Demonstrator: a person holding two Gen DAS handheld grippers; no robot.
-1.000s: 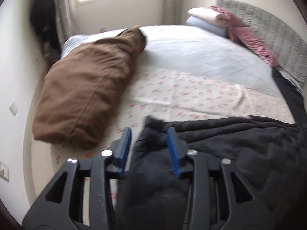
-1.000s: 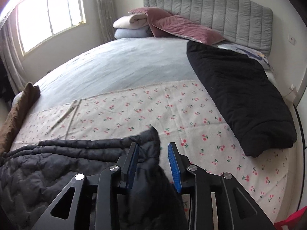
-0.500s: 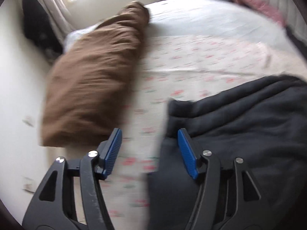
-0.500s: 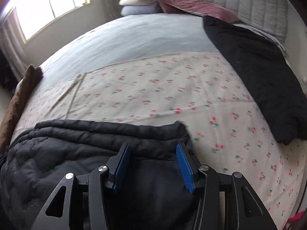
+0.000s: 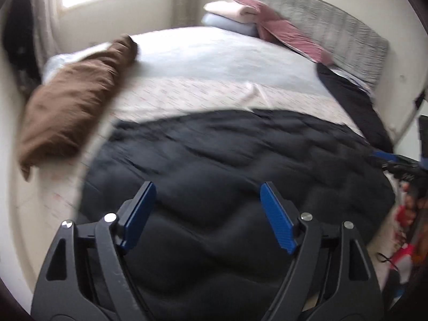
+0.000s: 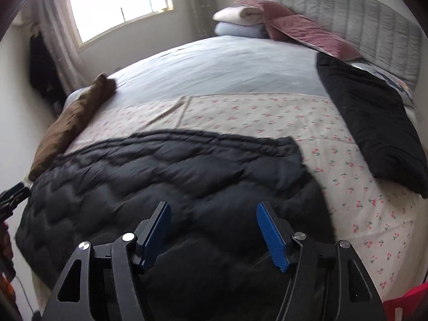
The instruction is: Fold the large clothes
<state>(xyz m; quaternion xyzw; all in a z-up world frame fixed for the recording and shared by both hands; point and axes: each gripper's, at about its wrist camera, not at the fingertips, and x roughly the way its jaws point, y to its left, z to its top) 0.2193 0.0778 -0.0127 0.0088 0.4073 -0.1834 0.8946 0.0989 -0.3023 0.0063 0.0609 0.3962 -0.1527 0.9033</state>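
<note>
A dark quilted puffer garment (image 5: 227,165) (image 6: 165,176) lies spread across the near part of the bed, its far edge running along the cherry-print sheet (image 6: 267,115). My left gripper (image 5: 207,190) hovers above the garment's near part; its jaws are opening, wide apart, with nothing pressed between the blue pads. My right gripper (image 6: 214,208) stands the same way over the garment's right half, jaws opening, gripping no fabric. The left view catches the right gripper's tips (image 5: 388,157) at the far right edge. Both views are motion-blurred.
A brown folded garment (image 5: 77,99) lies along the bed's left edge. A black folded garment (image 6: 366,117) lies on the right side. Pillows and a maroon quilt (image 6: 302,32) are stacked by the grey headboard (image 6: 355,16). A window (image 6: 115,2) is behind.
Both grippers let go of the dark garment's corners and spread their jaws wide. Both pulled back toward the near edge, so the garment now lies flat in front of them.
</note>
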